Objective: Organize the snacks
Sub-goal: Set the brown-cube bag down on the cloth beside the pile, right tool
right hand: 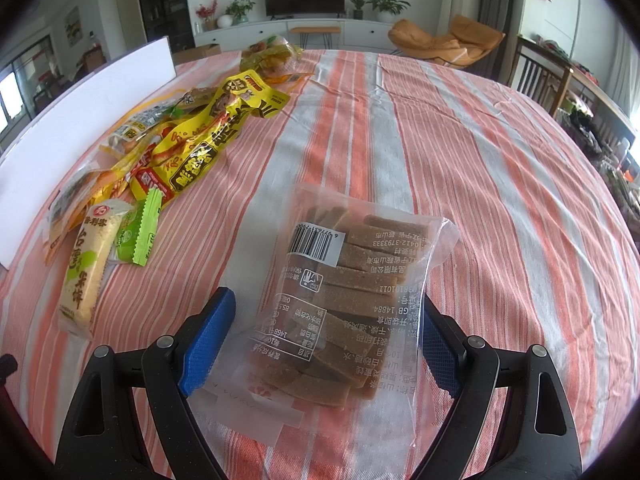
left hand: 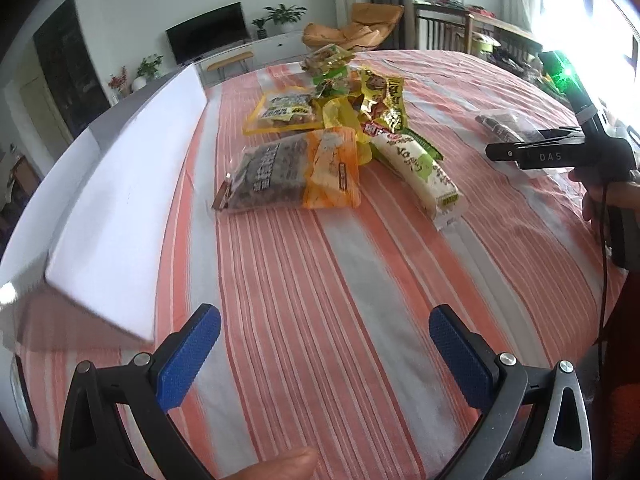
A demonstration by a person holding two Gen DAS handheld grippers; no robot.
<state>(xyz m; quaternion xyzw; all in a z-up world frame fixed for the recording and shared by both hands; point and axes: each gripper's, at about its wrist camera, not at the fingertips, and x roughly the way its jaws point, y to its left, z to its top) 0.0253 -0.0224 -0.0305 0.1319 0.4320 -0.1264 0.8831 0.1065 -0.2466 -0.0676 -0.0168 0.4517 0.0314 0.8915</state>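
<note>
A pile of snack packets [left hand: 340, 120] lies mid-table on the striped cloth, with a dark bag [left hand: 266, 178], an orange packet [left hand: 332, 168] and a white-green rice cracker roll [left hand: 416, 168] in front. My left gripper [left hand: 324, 352] is open and empty, well short of the pile. My right gripper [right hand: 324, 336] is open, its jaws either side of a clear bag of brown bars [right hand: 344, 292] lying flat on the cloth. The pile [right hand: 192, 132] and the roll [right hand: 86, 264] lie to its left. The right gripper also shows in the left wrist view [left hand: 496, 151].
A white box [left hand: 120, 208] stands along the table's left side, also in the right wrist view [right hand: 80, 96]. The striped tablecloth [left hand: 320, 272] covers the table. Chairs, a TV and plants stand beyond the far edge.
</note>
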